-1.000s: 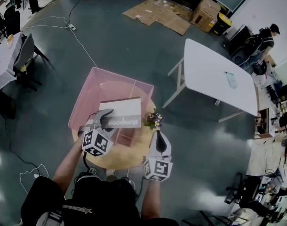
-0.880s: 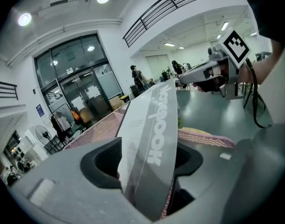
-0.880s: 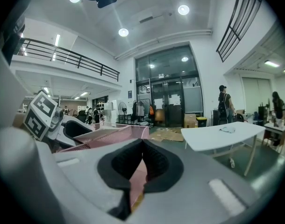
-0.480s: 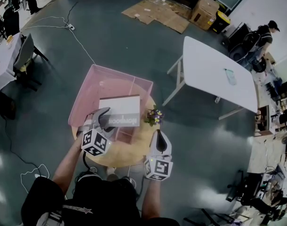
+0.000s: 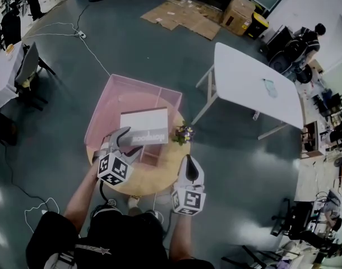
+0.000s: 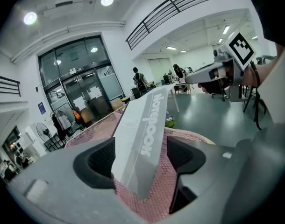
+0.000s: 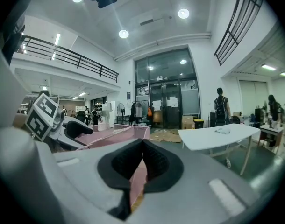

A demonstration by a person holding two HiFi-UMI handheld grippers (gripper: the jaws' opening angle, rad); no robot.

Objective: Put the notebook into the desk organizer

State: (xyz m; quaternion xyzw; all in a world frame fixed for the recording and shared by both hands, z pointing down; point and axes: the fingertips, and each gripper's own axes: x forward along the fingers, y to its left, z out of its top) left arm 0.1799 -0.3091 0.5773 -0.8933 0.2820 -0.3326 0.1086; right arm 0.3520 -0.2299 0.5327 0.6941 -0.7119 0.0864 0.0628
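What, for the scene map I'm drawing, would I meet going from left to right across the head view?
Grey office chair, pink mesh desk organizer, small bunch of flowers, white rectangular table, person in dark clothes.

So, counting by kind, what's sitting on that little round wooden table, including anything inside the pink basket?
pink mesh organizer: 1
notebook, standing in the organizer: 1
small bunch of flowers: 1
Total: 3
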